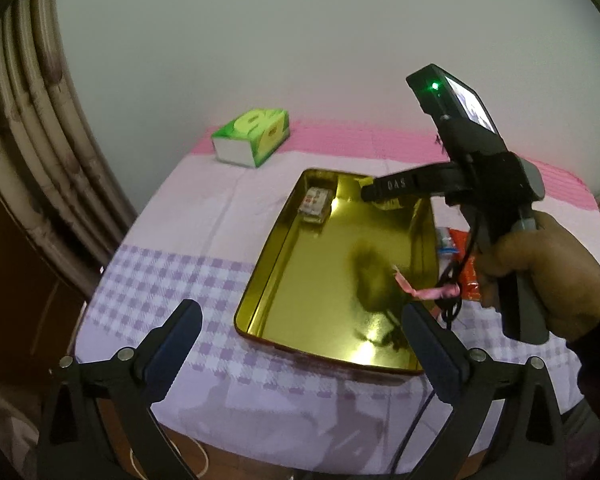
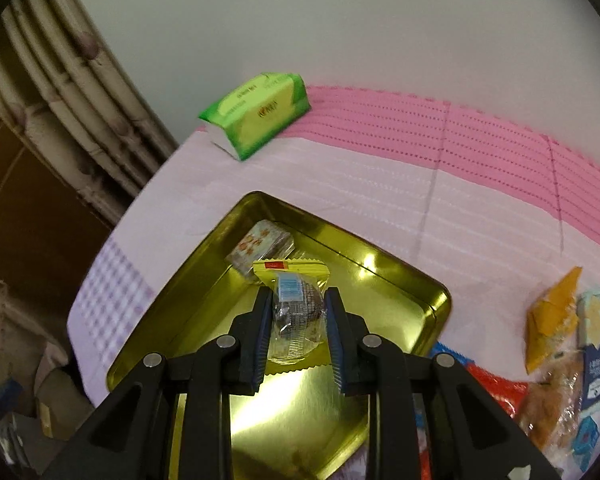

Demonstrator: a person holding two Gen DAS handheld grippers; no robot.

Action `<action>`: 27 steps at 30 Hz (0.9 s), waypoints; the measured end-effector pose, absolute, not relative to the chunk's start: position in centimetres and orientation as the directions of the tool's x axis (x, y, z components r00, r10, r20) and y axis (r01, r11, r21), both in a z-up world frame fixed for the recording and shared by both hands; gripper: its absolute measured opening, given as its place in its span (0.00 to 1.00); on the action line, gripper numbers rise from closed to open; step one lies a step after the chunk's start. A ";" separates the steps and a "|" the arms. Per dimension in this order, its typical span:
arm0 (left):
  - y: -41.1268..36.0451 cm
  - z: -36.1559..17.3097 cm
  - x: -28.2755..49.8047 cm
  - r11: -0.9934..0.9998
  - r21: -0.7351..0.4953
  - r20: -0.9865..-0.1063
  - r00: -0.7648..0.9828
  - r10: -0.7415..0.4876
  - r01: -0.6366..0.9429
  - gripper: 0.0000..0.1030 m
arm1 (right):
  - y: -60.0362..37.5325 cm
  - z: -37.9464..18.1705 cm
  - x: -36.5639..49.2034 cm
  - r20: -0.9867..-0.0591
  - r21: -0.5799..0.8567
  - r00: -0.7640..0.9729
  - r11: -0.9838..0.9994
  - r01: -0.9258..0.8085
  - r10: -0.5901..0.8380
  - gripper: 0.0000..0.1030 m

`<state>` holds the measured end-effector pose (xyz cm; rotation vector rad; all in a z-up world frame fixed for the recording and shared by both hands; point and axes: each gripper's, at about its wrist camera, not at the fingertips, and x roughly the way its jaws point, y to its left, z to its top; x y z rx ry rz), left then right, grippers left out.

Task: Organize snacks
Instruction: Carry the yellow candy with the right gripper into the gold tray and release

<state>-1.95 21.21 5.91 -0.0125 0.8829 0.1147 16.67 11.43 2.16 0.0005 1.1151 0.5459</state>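
Note:
An open gold tin (image 1: 320, 276) lies on the checked tablecloth. One wrapped snack (image 1: 315, 204) sits in its far left corner. My left gripper (image 1: 300, 314) hovers open over the tin's near edge, nothing between its fingers. My right gripper (image 2: 299, 294) is shut on a yellow-edged clear packet with a dark cake (image 2: 296, 312), held above the tin (image 2: 400, 304), just short of the snack in the corner (image 2: 260, 246). In the left wrist view the right gripper (image 1: 374, 192) reaches over the tin's far right side, and the packet it holds is hidden there.
A green tissue pack (image 1: 254, 136) (image 2: 256, 120) lies at the table's far left. Loose snack packets (image 2: 556, 320) are piled right of the tin, among them a red one (image 1: 466, 268). A person's hand (image 1: 540, 272) holds the right gripper. Pipes run down the wall beyond the table's left edge.

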 end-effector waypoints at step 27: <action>23.6 4.1 -0.6 0.981 0.046 -0.824 0.548 0.145 -0.191 0.97 | 14.3 0.7 18.5 -0.857 0.257 0.349 0.902 -0.346 0.378 0.28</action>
